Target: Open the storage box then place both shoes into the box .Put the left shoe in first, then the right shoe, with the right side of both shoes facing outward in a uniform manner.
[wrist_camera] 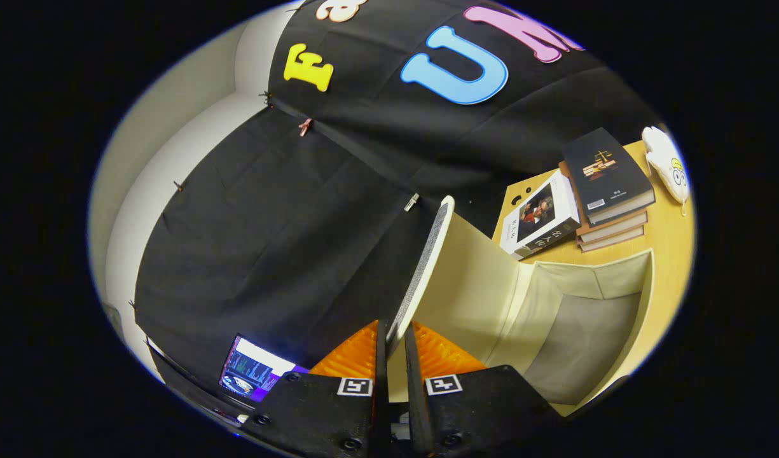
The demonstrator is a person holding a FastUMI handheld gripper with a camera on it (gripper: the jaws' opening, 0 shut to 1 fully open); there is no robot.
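My gripper [395, 340] is shut on the edge of the storage box lid [427, 261], both fingers pressing its thin rim from either side. The lid is cream inside and stands raised, nearly upright, running away from the fingers. To the right of the lid the storage box [637, 305] lies open; its cream fabric walls and grey floor are bare. A white shoe [668, 164] rests on the wooden table beyond the box, past the books.
A stack of books [608, 184] and one leaning book [542, 219] sit on the wooden table [666, 229] just beyond the box. A lit screen [252, 370] glows low, to the left of the fingers.
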